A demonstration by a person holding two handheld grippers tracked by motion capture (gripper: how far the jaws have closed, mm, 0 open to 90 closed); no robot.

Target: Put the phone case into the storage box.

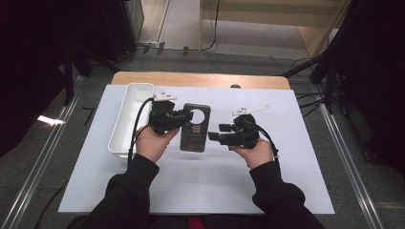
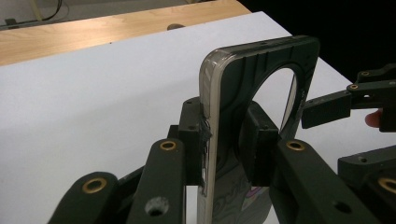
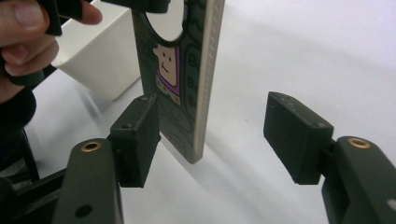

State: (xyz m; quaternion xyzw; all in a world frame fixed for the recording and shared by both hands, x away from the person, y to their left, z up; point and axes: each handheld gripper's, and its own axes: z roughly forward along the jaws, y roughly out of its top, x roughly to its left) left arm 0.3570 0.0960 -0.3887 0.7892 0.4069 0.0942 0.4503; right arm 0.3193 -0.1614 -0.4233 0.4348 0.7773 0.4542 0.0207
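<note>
Seen from the high view, a person in dark sleeves works at a white mat [image 1: 200, 176] laid over a wooden table [image 1: 200, 79]. The left gripper [image 1: 184, 116] clamps a dark phone case [image 1: 195, 136] near its top end, where a large round cut-out opens; the case sits at the mat's centre, just right of a long white bin [image 1: 128, 119]. The right gripper [image 1: 216, 133] points leftward at the case's right edge, near its lower half.

In the left gripper view, the two black jaws are closed tight on the phone case [image 2: 243, 93], one pad on its outer face beside the pale rim, the other pressed inside against the edge of the round opening. The case stands on edge above the white mat [image 2: 93, 102]. The right gripper [image 2: 327, 109] reaches in from the right, close to the case's far edge.

In the right gripper view, the jaws stand well apart around the lower end of the phone case [image 3: 180, 79], which carries a cartoon figure in purple. The left-hand pad lies against or just beside the printed face; the other pad is clear of the pale edge, so nothing is gripped. The white bin [image 3: 100, 65] sits behind, and a hand [image 3: 25, 42] shows at upper left.
</note>
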